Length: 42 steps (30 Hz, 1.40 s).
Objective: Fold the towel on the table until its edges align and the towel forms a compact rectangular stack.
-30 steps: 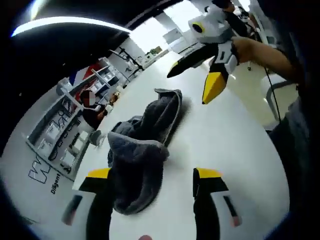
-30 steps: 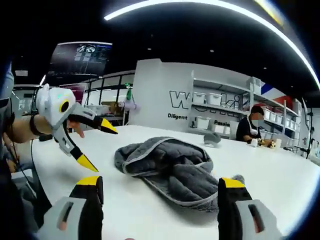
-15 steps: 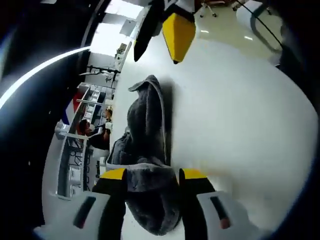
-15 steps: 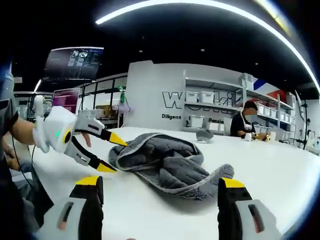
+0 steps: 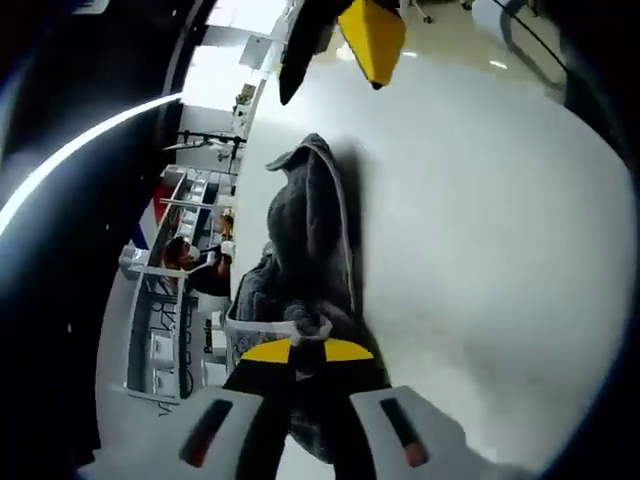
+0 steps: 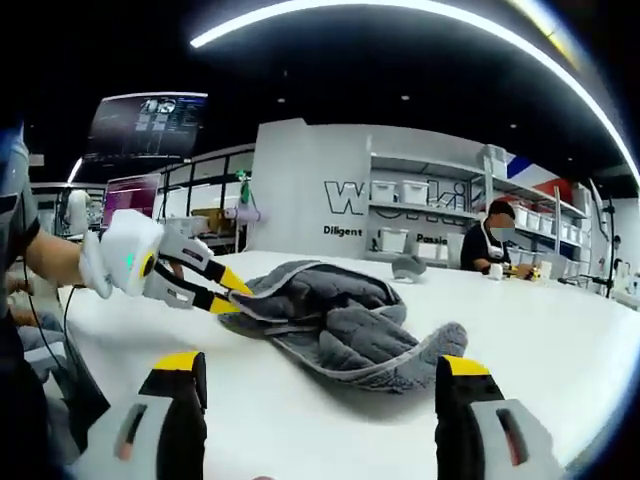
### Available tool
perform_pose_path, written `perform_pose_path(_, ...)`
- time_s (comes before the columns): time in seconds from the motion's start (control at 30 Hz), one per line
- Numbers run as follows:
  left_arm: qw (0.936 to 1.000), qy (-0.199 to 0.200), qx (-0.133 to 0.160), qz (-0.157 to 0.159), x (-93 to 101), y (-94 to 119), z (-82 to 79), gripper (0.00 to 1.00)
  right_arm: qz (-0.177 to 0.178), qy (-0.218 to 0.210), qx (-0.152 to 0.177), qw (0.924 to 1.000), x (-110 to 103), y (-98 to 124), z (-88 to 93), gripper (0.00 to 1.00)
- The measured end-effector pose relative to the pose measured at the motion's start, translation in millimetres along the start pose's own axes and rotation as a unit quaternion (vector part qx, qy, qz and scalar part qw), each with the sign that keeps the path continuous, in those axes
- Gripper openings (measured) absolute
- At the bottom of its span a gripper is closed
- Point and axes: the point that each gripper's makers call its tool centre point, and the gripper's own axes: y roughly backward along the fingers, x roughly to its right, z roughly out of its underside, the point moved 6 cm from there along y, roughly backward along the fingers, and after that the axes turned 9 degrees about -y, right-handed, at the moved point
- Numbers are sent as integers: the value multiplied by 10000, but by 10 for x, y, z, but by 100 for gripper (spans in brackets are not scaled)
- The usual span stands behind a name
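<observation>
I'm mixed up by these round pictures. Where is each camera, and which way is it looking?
Left gripper view: rides the left hand-held gripper, looking along the grey towel it pinches; the right hand-held gripper shows above.
Right gripper view: rides the right hand-held gripper, open, facing the towel across the white table; a person's forearm shows.
Both share the towel, table and left hand-held gripper.

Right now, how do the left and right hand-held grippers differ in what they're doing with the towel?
The left hand-held gripper has its jaws closed on one end of the grey towel; the right hand-held gripper has its jaws spread wide and holds nothing. The left one touches the towel at its edge; the right one sits short of the other end, with bare white table beside it. Both have yellow-tipped jaws and point at the same crumpled towel.
</observation>
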Motion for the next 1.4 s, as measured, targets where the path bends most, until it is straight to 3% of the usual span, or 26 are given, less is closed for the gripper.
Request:
perform_pose_path(0.33, 9978, -77, -186, -629, -666, 187, 278, 8, 29, -8, -61, 10000, 3, 35, 40, 99)
perform_pose_path(0.7, 9898, -130, -550, -1308, -1272, 414, 591, 7, 117, -23, -43, 9999, 53, 83, 37, 98)
perform_pose_path(0.9, 9858, -67, -742, -1506, -1410, 515, 735, 7, 120, -12, -75, 9999, 58, 83, 50, 98)
perform_pose_path(1.4, 9801, -135, -1080, -1659, -1491, 689, 931, 7, 97, 41, -186, 9998, 27, 50, 75, 97)
